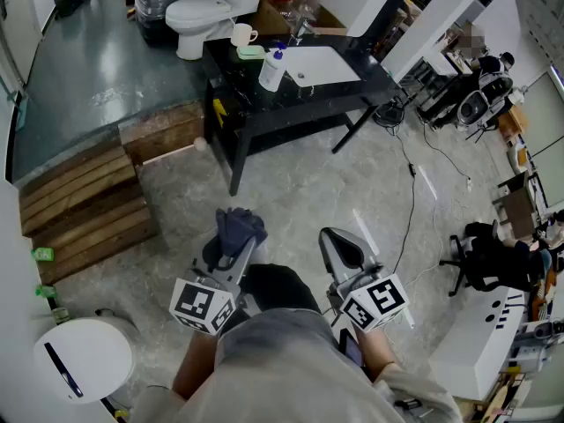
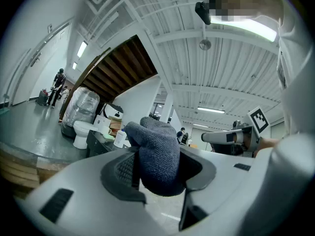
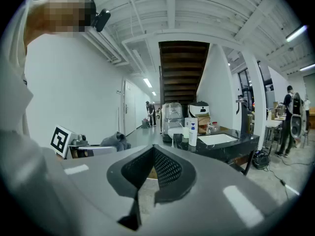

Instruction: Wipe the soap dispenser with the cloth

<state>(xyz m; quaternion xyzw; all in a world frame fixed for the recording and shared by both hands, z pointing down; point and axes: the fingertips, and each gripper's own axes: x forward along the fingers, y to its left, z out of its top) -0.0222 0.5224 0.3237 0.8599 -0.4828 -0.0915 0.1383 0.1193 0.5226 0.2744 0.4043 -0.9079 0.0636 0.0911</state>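
Note:
A white soap dispenser (image 1: pixel 272 69) with a blue label stands on the black counter (image 1: pixel 264 104) next to the white sink (image 1: pixel 323 65), far ahead of both grippers. In the right gripper view the soap dispenser (image 3: pixel 192 133) shows well beyond the jaws. My left gripper (image 1: pixel 231 245) is shut on a bunched grey-blue cloth (image 1: pixel 238 228); in the left gripper view the cloth (image 2: pixel 157 154) bulges out between the pads. My right gripper (image 1: pixel 345 247) is shut, its pads meeting with nothing between them. Both grippers hang over the floor, close in front of the person.
A white toilet (image 1: pixel 196 16) and a wrapped water bottle stand behind the counter, with a cup (image 1: pixel 241 34) on it. Wooden steps (image 1: pixel 84 203) lie at the left. A white round bin (image 1: pixel 85 358) sits near left. Cables (image 1: pixel 414 183), chairs and desks fill the right side.

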